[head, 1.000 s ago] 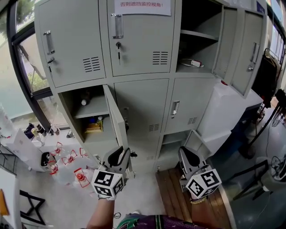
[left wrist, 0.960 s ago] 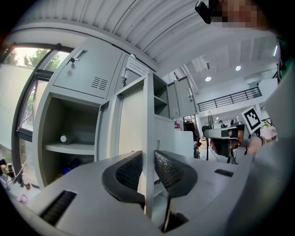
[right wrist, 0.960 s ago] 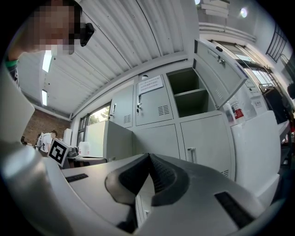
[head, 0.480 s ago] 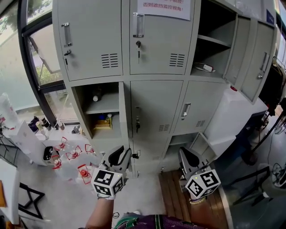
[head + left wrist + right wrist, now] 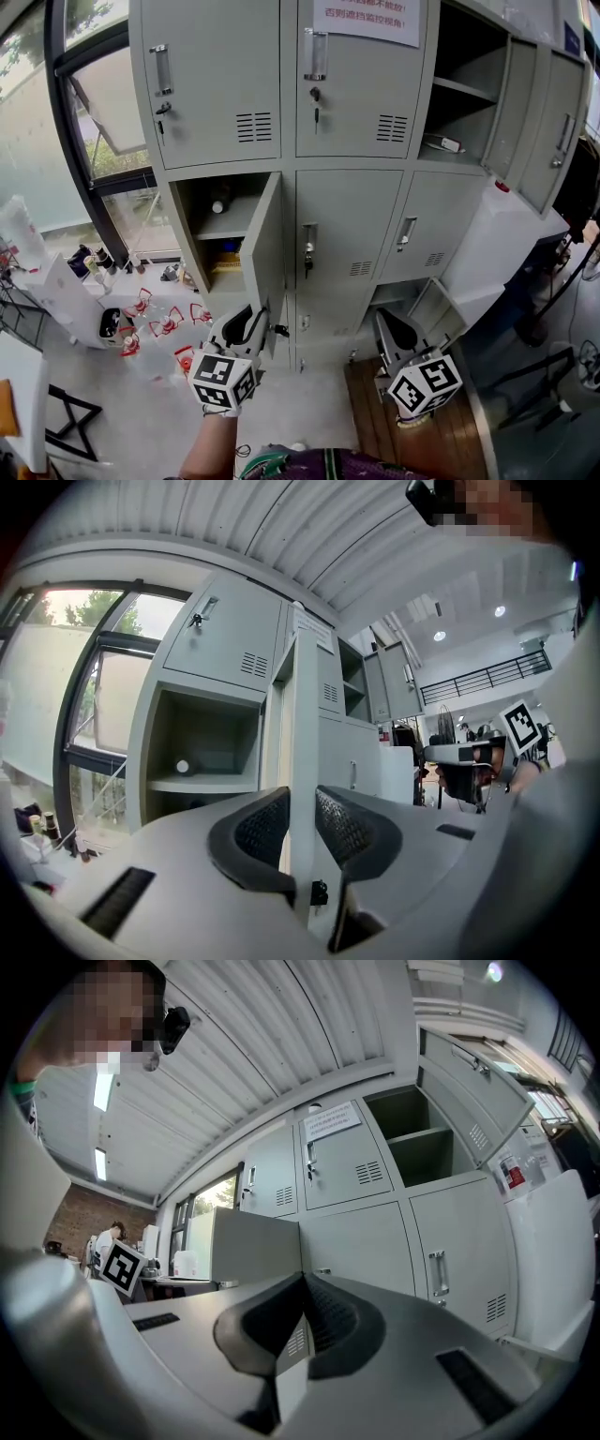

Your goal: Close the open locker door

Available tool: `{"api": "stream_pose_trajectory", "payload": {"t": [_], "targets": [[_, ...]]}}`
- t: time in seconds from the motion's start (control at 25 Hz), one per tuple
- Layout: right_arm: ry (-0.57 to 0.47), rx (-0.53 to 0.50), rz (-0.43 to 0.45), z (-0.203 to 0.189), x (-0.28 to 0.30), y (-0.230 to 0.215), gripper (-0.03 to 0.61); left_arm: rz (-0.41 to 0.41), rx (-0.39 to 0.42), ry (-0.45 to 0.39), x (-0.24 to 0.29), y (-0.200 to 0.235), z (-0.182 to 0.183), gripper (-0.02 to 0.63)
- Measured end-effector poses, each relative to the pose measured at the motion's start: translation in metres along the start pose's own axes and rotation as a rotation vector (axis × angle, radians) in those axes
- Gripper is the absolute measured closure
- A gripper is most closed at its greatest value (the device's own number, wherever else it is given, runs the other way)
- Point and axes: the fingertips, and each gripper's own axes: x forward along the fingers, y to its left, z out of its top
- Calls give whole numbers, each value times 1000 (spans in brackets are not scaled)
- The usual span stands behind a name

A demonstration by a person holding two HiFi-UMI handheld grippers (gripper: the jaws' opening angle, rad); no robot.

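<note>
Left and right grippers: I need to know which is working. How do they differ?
The left gripper is clamped on the edge of the open locker door; the right gripper is shut on nothing. The left gripper sits at that door; the right gripper hangs clear of the lockers. Both face the lockers.

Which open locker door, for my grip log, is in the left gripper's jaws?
Middle-row leftmost door; the left gripper clamps its edge. Other open doors stand rightward.
</note>
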Motion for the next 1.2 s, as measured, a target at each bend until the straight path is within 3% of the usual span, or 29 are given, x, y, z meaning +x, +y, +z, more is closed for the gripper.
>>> {"api": "stream_pose_trajectory", "payload": {"t": [0.4, 1.04, 1.2], "targets": [[-11, -3, 6, -10, 32, 38, 574, -21, 1, -12, -13, 44, 1, 512], [56, -66, -25, -19, 57, 65, 574, 64, -45, -63, -24, 124, -2, 508], [53, -61, 6, -22, 71, 68, 574, 80, -38, -46, -20, 136, -2, 508]]}}
